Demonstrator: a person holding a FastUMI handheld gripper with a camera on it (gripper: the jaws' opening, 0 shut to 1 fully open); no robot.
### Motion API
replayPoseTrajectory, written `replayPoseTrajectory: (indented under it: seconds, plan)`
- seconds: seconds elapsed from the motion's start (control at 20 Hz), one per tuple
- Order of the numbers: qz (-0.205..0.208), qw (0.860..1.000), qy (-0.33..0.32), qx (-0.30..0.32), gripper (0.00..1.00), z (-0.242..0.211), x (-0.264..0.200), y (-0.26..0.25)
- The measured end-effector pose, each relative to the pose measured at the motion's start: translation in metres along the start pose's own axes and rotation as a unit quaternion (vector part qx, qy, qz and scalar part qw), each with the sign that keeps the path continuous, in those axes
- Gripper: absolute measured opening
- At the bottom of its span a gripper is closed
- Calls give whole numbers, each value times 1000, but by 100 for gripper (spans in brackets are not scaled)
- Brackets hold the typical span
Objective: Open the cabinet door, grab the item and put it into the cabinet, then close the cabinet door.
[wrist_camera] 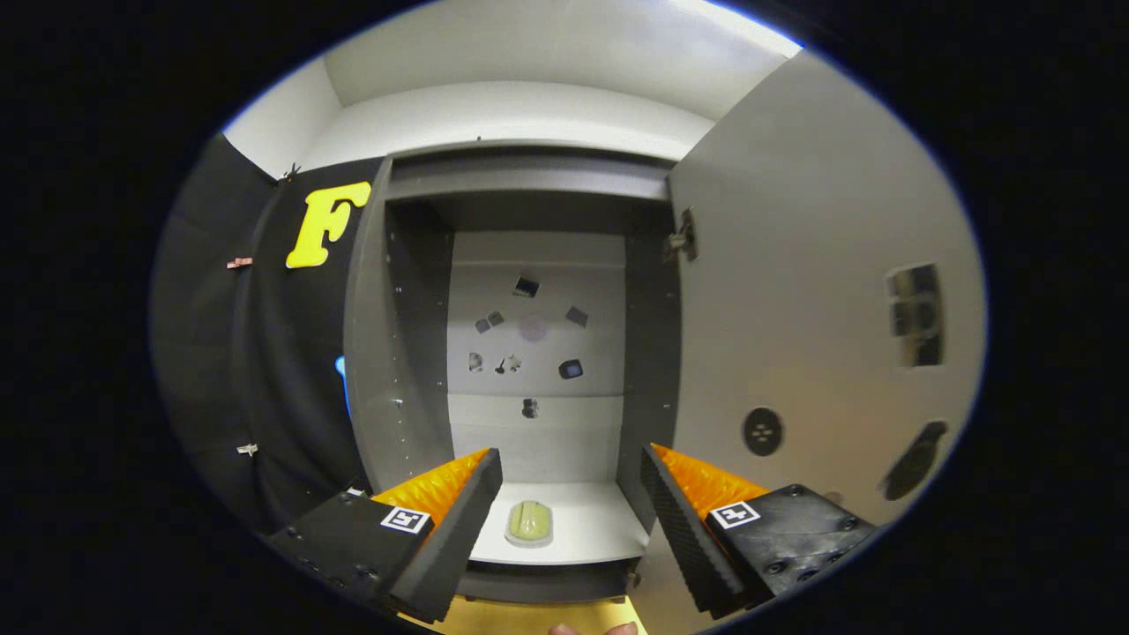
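Your gripper (pixel 571 494) is spread wide and holds nothing, its fingers (pixel 459 520) pointing into the open cabinet (pixel 414 291). The door (pixel 820 291) is swung out to the right, hanging on a hinge (pixel 682 236) near its top corner. The item (pixel 529 523), a small pale rounded thing, lies on the cabinet's bottom shelf (pixel 591 529), just ahead of your fingers and between them, nearer the left one. Small stickers (pixel 527 287) dot the back panel above it.
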State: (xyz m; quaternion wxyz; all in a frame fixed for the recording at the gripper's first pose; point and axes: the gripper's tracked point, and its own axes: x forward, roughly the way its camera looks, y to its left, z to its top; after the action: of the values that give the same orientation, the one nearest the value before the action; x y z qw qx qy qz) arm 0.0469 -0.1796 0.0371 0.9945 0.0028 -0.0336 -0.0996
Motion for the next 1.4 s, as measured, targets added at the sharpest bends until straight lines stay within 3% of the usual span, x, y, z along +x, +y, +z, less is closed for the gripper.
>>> replayPoseTrajectory:
  seconds: [0.65,1.05,1.4]
  plan:
    - [-53,997,-46,-30,98,42,-155,-84]
    - [-71,997,-16,14,96,34,-214,-128]
    - [-162,987,7,-3,98,22,-227,-209]
